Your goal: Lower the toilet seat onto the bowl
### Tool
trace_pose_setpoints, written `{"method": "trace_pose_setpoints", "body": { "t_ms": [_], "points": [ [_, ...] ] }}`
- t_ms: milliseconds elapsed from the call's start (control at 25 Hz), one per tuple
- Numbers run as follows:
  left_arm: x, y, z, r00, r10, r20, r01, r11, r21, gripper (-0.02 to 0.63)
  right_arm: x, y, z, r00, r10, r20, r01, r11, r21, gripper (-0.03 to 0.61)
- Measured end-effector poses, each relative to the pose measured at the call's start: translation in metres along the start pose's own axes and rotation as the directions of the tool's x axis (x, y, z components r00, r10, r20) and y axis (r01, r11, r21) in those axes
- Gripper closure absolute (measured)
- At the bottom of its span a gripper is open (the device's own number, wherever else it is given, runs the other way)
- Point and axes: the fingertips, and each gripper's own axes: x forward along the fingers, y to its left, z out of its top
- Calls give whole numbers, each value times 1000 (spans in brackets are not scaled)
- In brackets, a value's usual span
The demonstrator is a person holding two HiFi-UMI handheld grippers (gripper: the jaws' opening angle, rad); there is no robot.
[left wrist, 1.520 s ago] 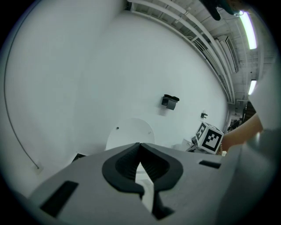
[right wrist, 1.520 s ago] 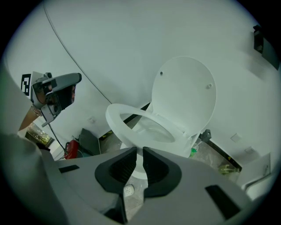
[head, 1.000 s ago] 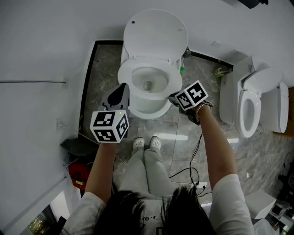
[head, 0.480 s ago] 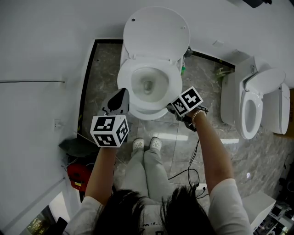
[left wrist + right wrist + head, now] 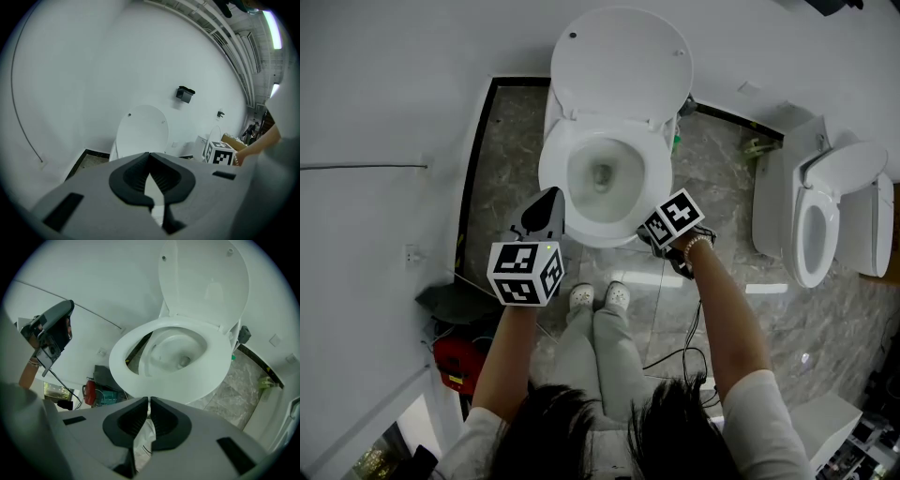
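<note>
The white toilet (image 5: 605, 202) stands in front of me in the head view. Its seat ring (image 5: 649, 178) lies down over the bowl, and the lid (image 5: 623, 61) stands upright behind it. My left gripper (image 5: 553, 193) hangs shut just off the bowl's front left; its jaws (image 5: 149, 154) point at the lid (image 5: 142, 131). My right gripper (image 5: 648, 235) sits below the bowl's front right edge and points steeply down. Its jaws (image 5: 149, 400) have just closed further and hold nothing. The seat ring (image 5: 140, 380) shows just beyond them.
A second white toilet (image 5: 820, 220) stands at the right. Cables (image 5: 689, 352) run over the marble floor, and a red object (image 5: 450, 352) lies at the lower left. My shoes (image 5: 600, 295) are just before the bowl. A small dark box (image 5: 185, 93) hangs on the wall.
Both grippers have sunk and drawn back toward me. The right one slid left and down in the picture, away from the seat's rim. The seat and the lid have not moved.
</note>
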Motion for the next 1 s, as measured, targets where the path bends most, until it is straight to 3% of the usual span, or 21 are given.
{"method": "trace_pose_setpoints", "body": {
  "t_ms": [640,1000],
  "points": [
    [28,10,-50,997,-5,-82,8,999,37,604,60,-16,-21,994,-55,-91,57,998,14,541],
    [44,15,-81,991,-13,-135,20,999,49,604,89,-24,-29,993,-72,-93,78,995,64,541]
  ]
}}
